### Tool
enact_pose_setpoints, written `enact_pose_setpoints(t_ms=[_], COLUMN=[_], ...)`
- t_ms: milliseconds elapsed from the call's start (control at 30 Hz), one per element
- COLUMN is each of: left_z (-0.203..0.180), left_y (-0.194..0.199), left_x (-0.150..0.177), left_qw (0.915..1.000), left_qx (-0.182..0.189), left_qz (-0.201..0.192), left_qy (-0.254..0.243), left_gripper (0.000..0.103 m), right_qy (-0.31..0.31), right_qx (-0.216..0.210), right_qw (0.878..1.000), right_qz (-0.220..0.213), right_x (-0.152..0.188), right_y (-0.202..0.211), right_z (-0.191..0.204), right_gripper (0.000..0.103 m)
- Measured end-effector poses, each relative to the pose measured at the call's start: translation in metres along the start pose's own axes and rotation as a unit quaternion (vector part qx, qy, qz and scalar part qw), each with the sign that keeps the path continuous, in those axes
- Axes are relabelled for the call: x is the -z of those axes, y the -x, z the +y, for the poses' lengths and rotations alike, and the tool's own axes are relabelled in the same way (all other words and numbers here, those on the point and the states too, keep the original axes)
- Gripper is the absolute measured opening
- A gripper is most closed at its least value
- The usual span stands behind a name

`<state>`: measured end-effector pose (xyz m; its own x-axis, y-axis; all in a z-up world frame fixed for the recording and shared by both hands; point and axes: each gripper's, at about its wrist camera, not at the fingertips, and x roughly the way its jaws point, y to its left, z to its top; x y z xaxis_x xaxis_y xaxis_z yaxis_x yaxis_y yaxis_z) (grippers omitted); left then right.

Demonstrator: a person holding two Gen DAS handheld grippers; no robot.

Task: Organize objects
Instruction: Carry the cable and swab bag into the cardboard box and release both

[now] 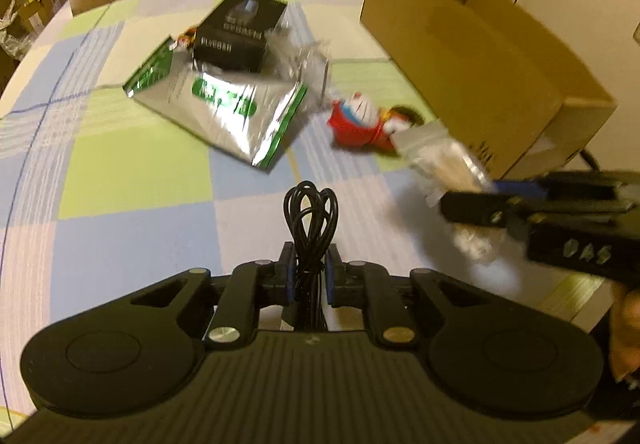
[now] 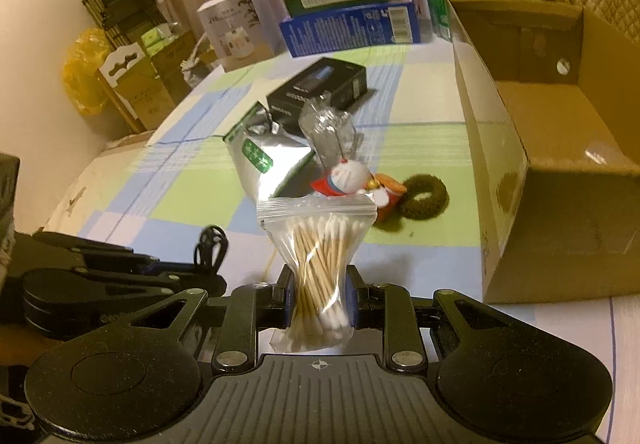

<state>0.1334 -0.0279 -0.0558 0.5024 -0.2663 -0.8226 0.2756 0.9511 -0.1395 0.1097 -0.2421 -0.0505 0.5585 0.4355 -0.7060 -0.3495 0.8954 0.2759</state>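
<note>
Right gripper (image 2: 319,294) clenched on clear zip bag of cotton swabs (image 2: 318,268), long axis upright. Open brown cardboard box (image 2: 568,179) at 2 o'clock, nearer this arm. Left gripper (image 1: 310,278) grasps coiled black cable (image 1: 311,219).

Checked tablecloth (image 2: 192,199), green, blue, white. On it: open cardboard box (image 2: 560,171), silver pouch (image 2: 268,163), brown ring (image 2: 424,195). Blue carton (image 2: 348,27) at far edge.

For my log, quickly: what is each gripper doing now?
Left gripper: closed on the black cable.
Right gripper: closed on the cotton swab bag.
</note>
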Motion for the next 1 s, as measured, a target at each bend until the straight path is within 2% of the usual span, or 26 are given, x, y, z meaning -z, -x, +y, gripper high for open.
enact_pose_setpoints(t_ms=[267, 500, 767, 1000], left_z=[-0.027, -0.06, -0.107, -0.152], left_y=[0.04, 0.066, 0.073, 0.048], left_x=[-0.03, -0.063, -0.105, -0.143], left_qw=[0.9989, 0.9965, 0.9926, 0.9892], left_qx=[0.017, 0.037, 0.073, 0.109], left_qz=[-0.044, -0.074, -0.09, -0.084], left_qy=[0.002, -0.016, -0.037, -0.05], left_gripper=[0.011, 0.011, 0.011, 0.011], right_qy=[0.001, 0.016, -0.03, -0.069], right_qx=[0.0, 0.028, 0.082, 0.105], right_qw=[0.998, 0.994, 0.989, 0.985], right_qz=[-0.057, -0.104, -0.121, -0.117], right_x=[-0.038, -0.068, -0.084, -0.087], right_y=[0.048, 0.098, 0.137, 0.146], right_z=[0.005, -0.007, -0.074, -0.135], right_gripper=[0.022, 0.022, 0.022, 0.022])
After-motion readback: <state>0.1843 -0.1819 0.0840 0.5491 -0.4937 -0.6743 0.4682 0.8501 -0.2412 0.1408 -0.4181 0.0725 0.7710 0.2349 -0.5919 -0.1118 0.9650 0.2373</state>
